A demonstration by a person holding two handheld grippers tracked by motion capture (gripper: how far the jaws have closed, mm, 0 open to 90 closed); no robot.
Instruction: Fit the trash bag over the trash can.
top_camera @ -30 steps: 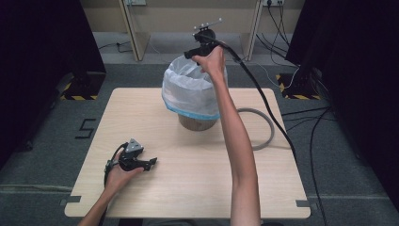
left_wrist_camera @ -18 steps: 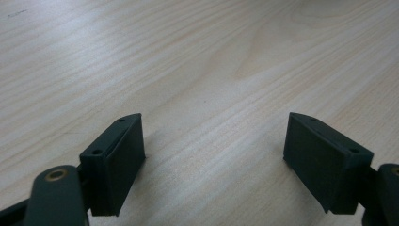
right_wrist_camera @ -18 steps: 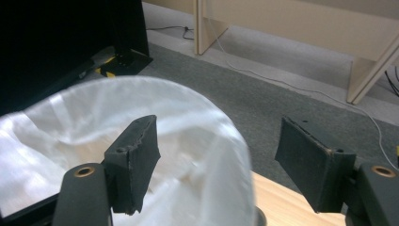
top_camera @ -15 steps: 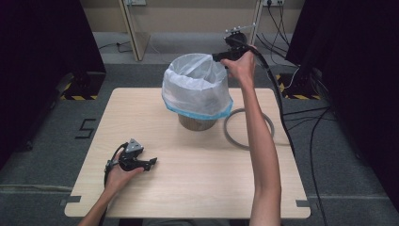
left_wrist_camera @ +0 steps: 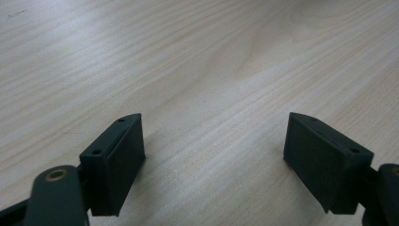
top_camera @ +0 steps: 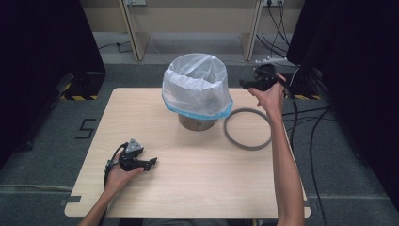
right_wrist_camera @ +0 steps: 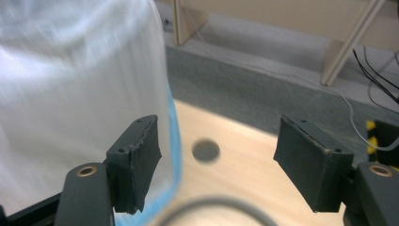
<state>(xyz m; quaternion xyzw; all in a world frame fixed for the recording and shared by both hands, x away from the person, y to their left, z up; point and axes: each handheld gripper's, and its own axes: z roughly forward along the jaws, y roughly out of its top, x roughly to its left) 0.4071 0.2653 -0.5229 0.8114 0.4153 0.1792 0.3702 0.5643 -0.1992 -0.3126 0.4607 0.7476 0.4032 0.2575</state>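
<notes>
A round brown bin (top_camera: 196, 123) stands at the table's far middle, lined with a white plastic bag (top_camera: 196, 84) whose blue hem (top_camera: 202, 114) hangs over its outside. In the right gripper view the bag (right_wrist_camera: 80, 99) is a blurred white wall at the left. A grey ring (top_camera: 248, 128) lies flat on the table to the bin's right. My right gripper (top_camera: 244, 84) hangs open in the air beside the bag's right side, above the ring, with nothing between its jaws (right_wrist_camera: 216, 162). Low at the table's near left, my left gripper (top_camera: 149, 164) is open and empty (left_wrist_camera: 214, 160).
The wooden table (top_camera: 188, 188) has a round dark hole (right_wrist_camera: 206, 150) near its far edge. Cables (top_camera: 306, 117) trail off the right side to the floor. Wooden frame legs (top_camera: 133, 28) stand behind the table, and dark curtains flank both sides.
My right gripper has swung from above the bag's far rim to the right and down, ending beside the bag over the ring. The left gripper has stayed put.
</notes>
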